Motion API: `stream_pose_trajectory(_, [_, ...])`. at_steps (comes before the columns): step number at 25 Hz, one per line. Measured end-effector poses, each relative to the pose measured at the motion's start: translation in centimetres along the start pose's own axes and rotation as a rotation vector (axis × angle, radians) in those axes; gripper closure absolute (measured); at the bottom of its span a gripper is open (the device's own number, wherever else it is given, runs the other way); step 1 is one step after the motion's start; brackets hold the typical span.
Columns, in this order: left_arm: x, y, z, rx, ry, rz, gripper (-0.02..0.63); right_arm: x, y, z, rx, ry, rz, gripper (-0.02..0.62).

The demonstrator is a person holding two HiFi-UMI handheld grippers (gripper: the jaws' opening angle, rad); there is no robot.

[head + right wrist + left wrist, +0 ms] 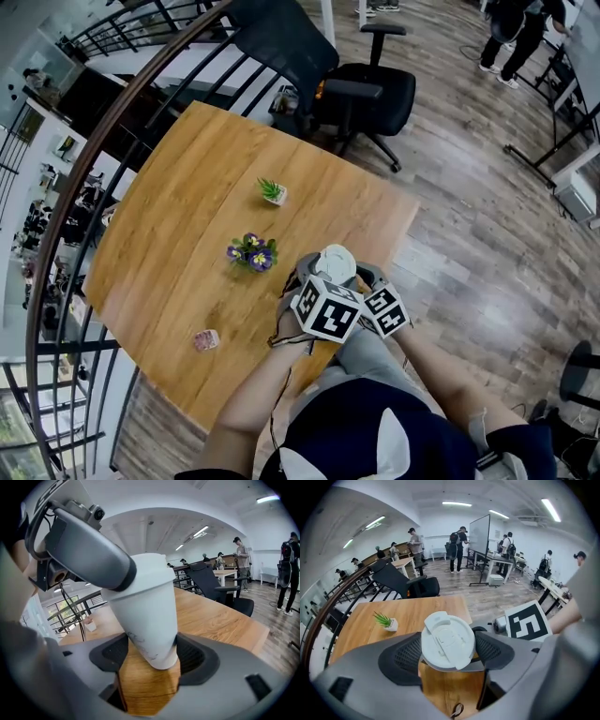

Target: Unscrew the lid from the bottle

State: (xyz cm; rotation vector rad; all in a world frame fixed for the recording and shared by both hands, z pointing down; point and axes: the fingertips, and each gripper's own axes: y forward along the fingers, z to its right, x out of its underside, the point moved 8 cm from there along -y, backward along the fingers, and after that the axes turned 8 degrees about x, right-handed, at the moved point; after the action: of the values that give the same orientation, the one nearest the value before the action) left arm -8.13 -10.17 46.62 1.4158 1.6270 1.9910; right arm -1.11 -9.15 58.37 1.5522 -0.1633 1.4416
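Note:
A white bottle point(147, 616), tapering toward its base, is held above the near edge of the wooden table point(178, 216). Its white flip-top lid point(448, 640) faces the left gripper view. My left gripper point(448, 656) is shut on the lid, with both dark pads against its rim. My right gripper point(152, 657) is shut on the lower body of the bottle, a pad touching each side. In the head view the lid point(335, 263) shows just beyond the two marker cubes, the left gripper point(330, 277) and the right gripper point(360, 279) side by side.
On the table stand a small green plant in a white pot point(273, 191), a pot of purple flowers point(252, 252) and a small pink object point(205, 339). A black office chair point(366, 89) stands beyond the far edge. A railing point(56, 234) runs along the left.

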Motion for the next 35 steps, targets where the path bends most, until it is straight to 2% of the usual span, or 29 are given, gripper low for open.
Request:
stream_pose_trajectory(1, [0.1,0.0,0.1,-0.007,0.002,0.018,0.259,0.0,0.0,0.0,-0.001,0.000,0.000,0.273])
stream_pose_trajectory(3, [0.6,0.1,0.1,0.007,0.072,0.060,0.259,0.1,0.1,0.1,-0.004,-0.002,-0.003,0.273])
stream_pose_trajectory(7, [1.5,-0.7,-0.3,0.073,0.350,0.099,0.259,0.0,0.1,0.0,-0.004,-0.004,-0.013,0.273])
stream_pose_trajectory(12, [1.3,-1.1,-0.6,0.156,0.766,0.035,0.259,-0.1,0.3,0.5,-0.014,-0.033,-0.021,0.276])
stream_pose_trajectory(14, [1.0,-0.8,-0.6,0.203,0.869,0.011,0.259,-0.1,0.3,0.5,-0.026,-0.039,-0.032,0.278])
stream_pose_trajectory(17, [0.4,-0.6,-0.5,0.277,0.976,-0.033,0.259,0.0,0.5,0.6,-0.032,-0.059,-0.031,0.281])
stream_pose_trajectory(20, [-0.3,-0.3,-0.5,0.360,1.034,-0.084,0.259,-0.1,0.5,0.6,-0.045,-0.066,-0.038,0.282])
stream_pose_trajectory(24, [-1.4,0.2,-0.9,0.446,1.026,-0.109,0.258,0.0,0.4,1.1,-0.051,-0.045,-0.026,0.287])
stream_pose_trajectory(29, [-1.8,0.1,-1.0,0.452,1.043,-0.113,0.258,0.0,0.4,1.2,-0.048,-0.027,-0.016,0.290])
stream_pose_trajectory(35, [-1.1,-0.1,-0.4,0.462,1.114,-0.118,0.255,0.2,0.2,0.9,-0.054,-0.088,-0.021,0.293])
